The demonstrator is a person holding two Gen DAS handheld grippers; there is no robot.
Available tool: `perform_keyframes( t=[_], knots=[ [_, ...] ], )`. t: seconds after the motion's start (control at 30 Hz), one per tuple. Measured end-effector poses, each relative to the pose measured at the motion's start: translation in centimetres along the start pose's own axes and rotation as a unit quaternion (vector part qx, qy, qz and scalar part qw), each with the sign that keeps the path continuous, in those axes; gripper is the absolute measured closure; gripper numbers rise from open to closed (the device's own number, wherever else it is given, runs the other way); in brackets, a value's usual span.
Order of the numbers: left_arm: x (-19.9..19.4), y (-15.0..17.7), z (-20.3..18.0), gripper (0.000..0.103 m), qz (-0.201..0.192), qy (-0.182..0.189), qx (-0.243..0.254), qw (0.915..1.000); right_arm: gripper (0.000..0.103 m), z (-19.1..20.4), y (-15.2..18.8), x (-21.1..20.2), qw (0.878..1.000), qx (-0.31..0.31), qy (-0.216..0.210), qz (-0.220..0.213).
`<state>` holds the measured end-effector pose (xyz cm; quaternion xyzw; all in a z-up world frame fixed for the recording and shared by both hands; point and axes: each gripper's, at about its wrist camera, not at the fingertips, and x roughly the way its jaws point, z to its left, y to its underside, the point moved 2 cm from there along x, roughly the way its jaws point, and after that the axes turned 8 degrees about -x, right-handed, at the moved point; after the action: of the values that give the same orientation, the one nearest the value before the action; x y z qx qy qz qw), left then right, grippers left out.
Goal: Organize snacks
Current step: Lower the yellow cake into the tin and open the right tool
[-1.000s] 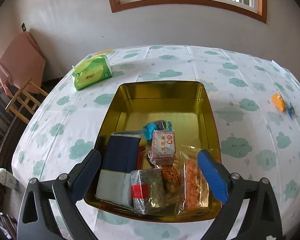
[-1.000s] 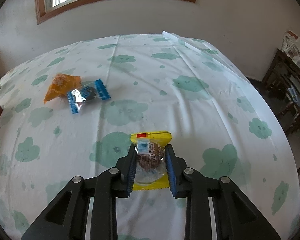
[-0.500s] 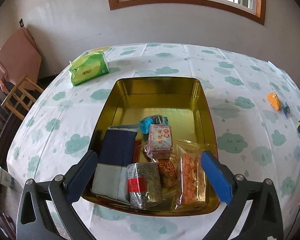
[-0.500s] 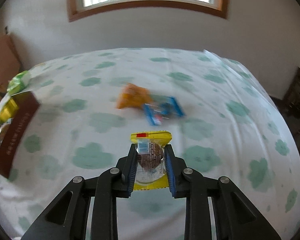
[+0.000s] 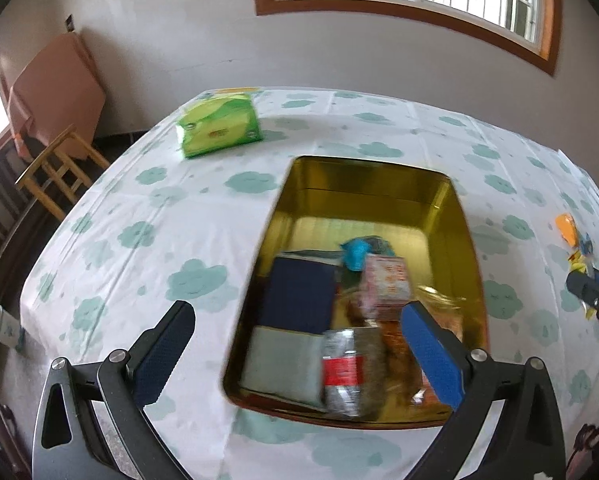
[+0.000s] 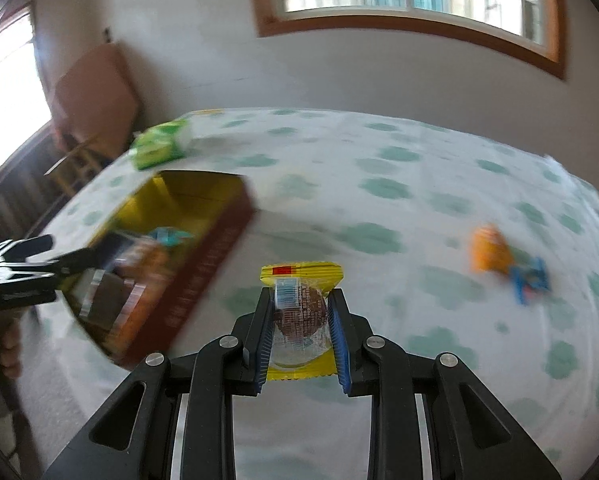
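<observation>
A gold tin box [image 5: 379, 208] holds several snack packs in its near half, among them a dark blue pack [image 5: 299, 296] and a pink boxed snack [image 5: 385, 284]. My left gripper [image 5: 295, 356] hangs wide open over the box's near left edge with nothing between its fingers. My right gripper [image 6: 301, 332] is shut on a yellow-wrapped round brown snack [image 6: 299, 312], held above the tablecloth to the right of the box [image 6: 203, 272]. In the left wrist view the right gripper [image 5: 595, 296] shows at the right edge. An orange snack [image 6: 489, 250] and a blue-wrapped candy [image 6: 531, 276] lie on the cloth.
A green tissue pack [image 5: 219, 124] lies at the table's far left. The round table wears a white cloth with green clouds [image 5: 147, 240]. A wooden chair [image 5: 55, 172] and a brown-draped thing stand beyond the left edge. A person's hand [image 6: 7, 344] shows at the left.
My right gripper has swung left with the yellow-wrapped snack, bringing the box into its view. The left gripper has shifted left, so the box sits further right in its view.
</observation>
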<state>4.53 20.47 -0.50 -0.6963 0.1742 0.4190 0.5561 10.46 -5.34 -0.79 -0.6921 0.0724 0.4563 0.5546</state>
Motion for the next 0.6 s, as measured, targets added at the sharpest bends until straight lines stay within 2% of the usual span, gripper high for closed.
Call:
perform_keyframes(
  t=[0.3,0.6],
  knots=[
    [-0.2,-0.3,4.4,0.001,-0.002,-0.031,-0.029,0.9991,0.076,7.8,-2.5,2.6,0.996,-0.047,-0.069,0.006],
    [-0.1,-0.2,6.2,0.001,0.002,-0.041,-0.038,0.9984,0.076,12.7,-2.4,5.4,0.991,-0.085,-0.103,0.032]
  ],
)
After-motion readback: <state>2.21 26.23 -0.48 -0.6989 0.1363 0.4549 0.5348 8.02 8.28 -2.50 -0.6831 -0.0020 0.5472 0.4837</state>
